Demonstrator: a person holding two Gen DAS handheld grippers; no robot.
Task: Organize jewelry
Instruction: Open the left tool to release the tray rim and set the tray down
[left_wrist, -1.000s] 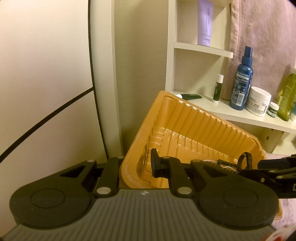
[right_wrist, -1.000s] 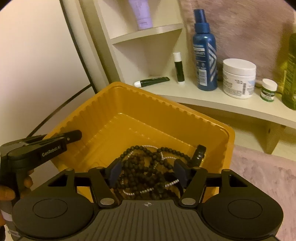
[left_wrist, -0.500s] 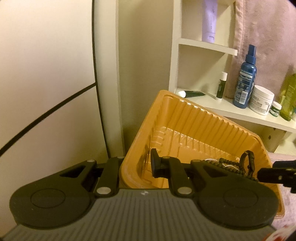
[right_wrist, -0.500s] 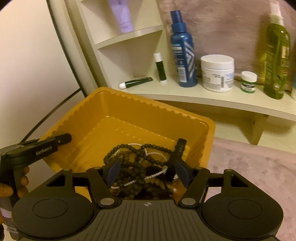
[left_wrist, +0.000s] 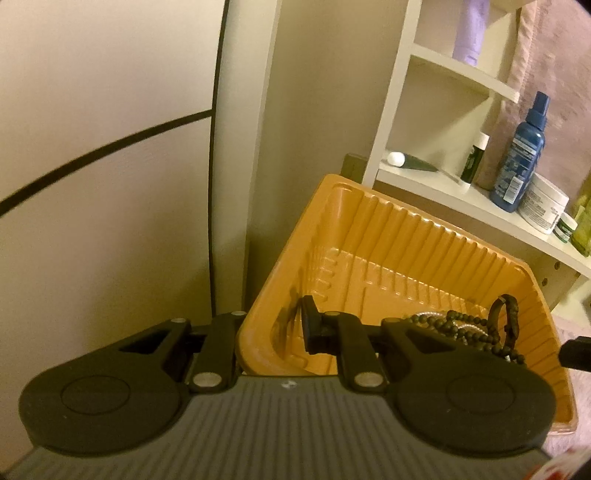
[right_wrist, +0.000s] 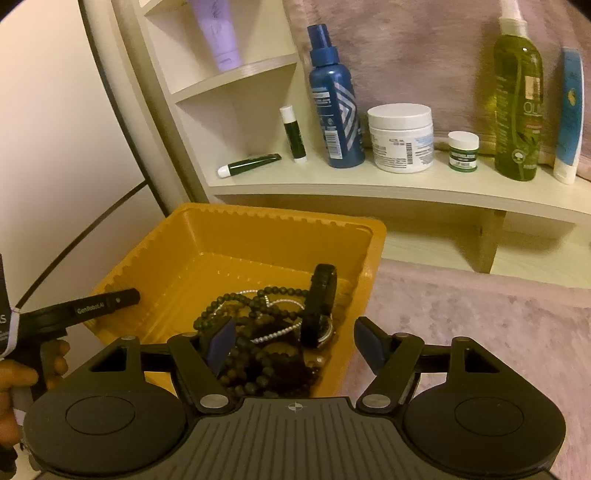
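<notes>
My left gripper (left_wrist: 271, 334) clamps the tray (right_wrist: 273, 236) wall; right gripper (right_wrist: 293, 345) jaws have just been opening, empty, above limp tangled beads (right_wrist: 255, 306) — I'd pinch one strand

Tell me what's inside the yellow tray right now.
The yellow tray holds a tangle of black bead necklaces with a thin pearl strand through them, plus a black watch standing on edge. Anything beneath the pile is hidden.
</notes>
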